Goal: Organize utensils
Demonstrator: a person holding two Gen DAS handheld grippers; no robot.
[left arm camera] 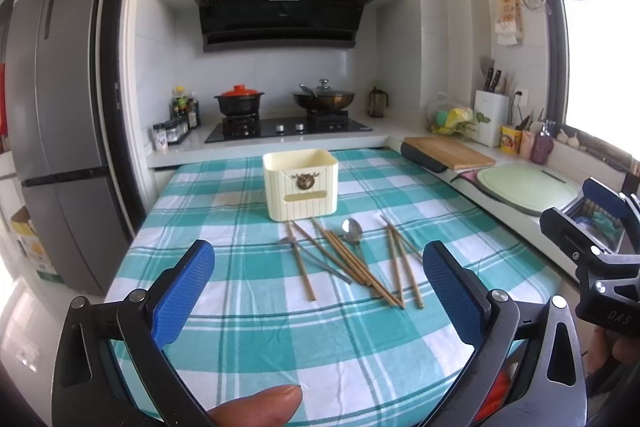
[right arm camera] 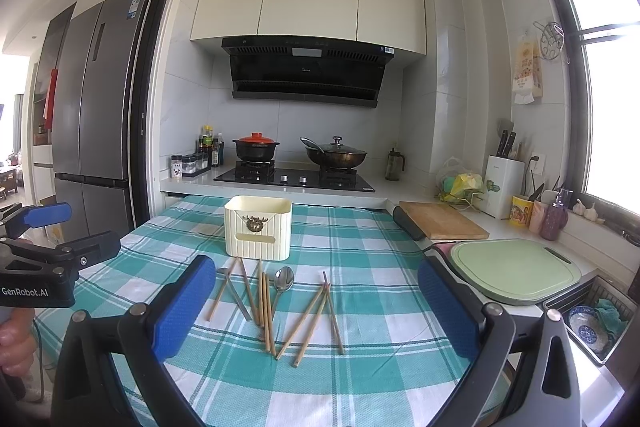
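Observation:
Several wooden chopsticks (left arm camera: 352,263) (right arm camera: 308,319) lie scattered on the teal checked tablecloth, with a metal spoon (left arm camera: 352,231) (right arm camera: 283,281) and a grey metal utensil (left arm camera: 320,261) (right arm camera: 236,291) among them. Behind them stands a cream ribbed holder box (left arm camera: 301,185) (right arm camera: 258,227), open at the top. My left gripper (left arm camera: 318,291) is open and empty, short of the chopsticks. My right gripper (right arm camera: 316,307) is open and empty, hovering above the table in front of the pile. Each gripper shows at the edge of the other's view.
A wooden cutting board (left arm camera: 448,149) (right arm camera: 442,221) and a green one (left arm camera: 524,187) (right arm camera: 516,269) lie on the counter at the right. A sink basket with dishes (right arm camera: 592,319) is at the far right. The stove (right arm camera: 294,179) with pots is behind; a fridge (left arm camera: 60,115) is at the left.

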